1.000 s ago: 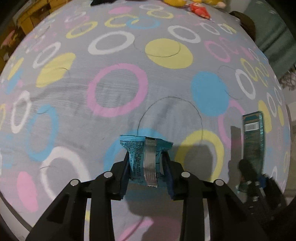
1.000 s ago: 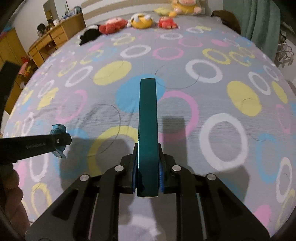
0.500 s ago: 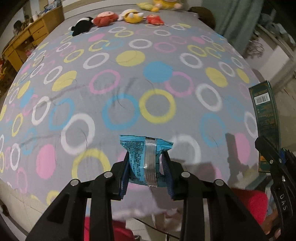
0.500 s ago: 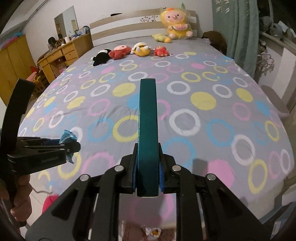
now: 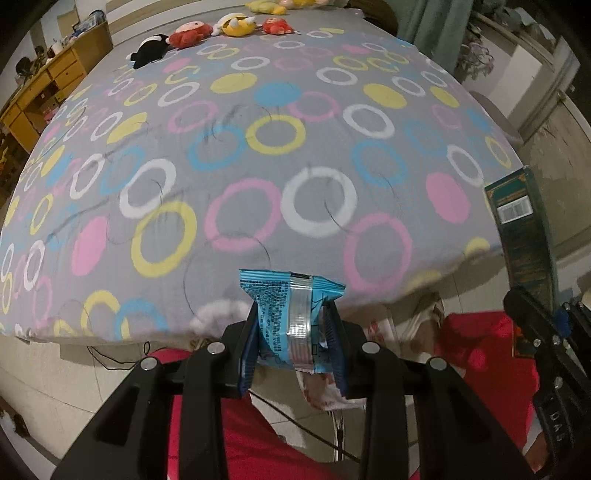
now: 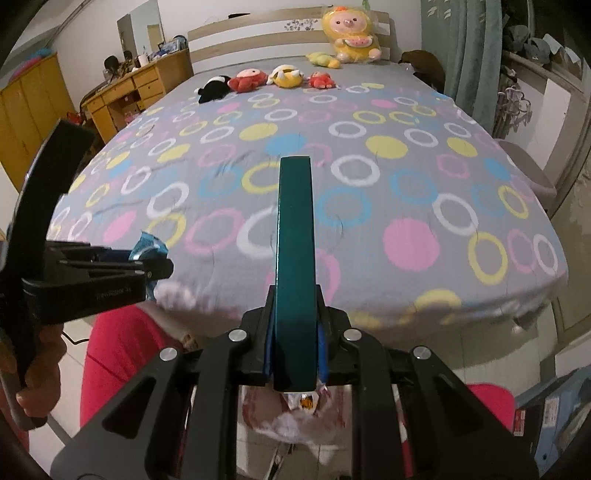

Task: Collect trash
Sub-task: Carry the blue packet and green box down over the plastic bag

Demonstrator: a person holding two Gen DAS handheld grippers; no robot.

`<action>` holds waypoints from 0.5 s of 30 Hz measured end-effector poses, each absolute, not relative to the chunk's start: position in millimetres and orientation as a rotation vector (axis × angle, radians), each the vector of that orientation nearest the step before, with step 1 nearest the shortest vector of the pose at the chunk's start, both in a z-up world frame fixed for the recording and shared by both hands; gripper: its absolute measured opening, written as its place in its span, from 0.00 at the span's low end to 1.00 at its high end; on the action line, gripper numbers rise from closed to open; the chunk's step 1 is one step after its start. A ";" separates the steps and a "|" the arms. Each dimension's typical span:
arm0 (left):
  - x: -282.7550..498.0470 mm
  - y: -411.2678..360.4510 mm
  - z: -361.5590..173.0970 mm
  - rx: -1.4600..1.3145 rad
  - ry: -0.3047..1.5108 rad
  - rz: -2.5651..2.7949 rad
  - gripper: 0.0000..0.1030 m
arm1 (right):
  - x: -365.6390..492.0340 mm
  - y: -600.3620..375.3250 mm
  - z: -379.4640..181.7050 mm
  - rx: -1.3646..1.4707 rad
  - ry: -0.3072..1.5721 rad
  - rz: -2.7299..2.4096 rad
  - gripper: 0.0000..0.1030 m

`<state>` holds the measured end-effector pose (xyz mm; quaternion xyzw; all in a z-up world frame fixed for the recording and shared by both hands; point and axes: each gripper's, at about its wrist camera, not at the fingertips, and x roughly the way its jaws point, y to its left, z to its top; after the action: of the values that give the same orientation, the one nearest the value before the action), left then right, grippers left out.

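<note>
Pretty standard bedroom: big bed (image 6: 369, 206) with a grey sheet covered in pink, yellow, blue and white rings, pale striped headboard (image 6: 266, 35) behind it. Row of small plush toys (image 6: 266, 79) near the top, plus a big yellow plush (image 6: 349, 33) leaning on the headboard. Wooden desk (image 6: 136, 92) and yellow wardrobe (image 6: 26, 110) on the left, teal curtain (image 6: 469, 55) on the right, light tiled floor (image 5: 55, 376), white walls.

left wrist: off bed (image 5: 258, 166) foot, facing headboard | right wrist: same, higher | shared: bed
</note>
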<state>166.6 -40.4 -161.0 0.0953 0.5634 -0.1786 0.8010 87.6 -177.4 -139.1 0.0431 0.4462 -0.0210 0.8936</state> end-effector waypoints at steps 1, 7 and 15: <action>159.5 -40.9 -162.1 0.212 1.204 -0.382 0.32 | 79.1 -176.4 -142.4 0.089 0.931 -0.043 0.17; 130.3 -42.5 -170.8 0.217 1.206 -0.396 0.32 | 45.4 -171.2 -156.9 0.081 0.961 -0.042 0.17; 112.3 -50.8 -190.8 0.246 1.235 -0.415 0.32 | 25.4 -168.3 -179.7 0.097 1.019 -0.043 0.17</action>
<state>112.3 -50.8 -190.8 0.1143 0.5731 -0.1927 0.7883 25.4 -168.3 -179.7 0.0466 0.4873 -0.0206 0.8717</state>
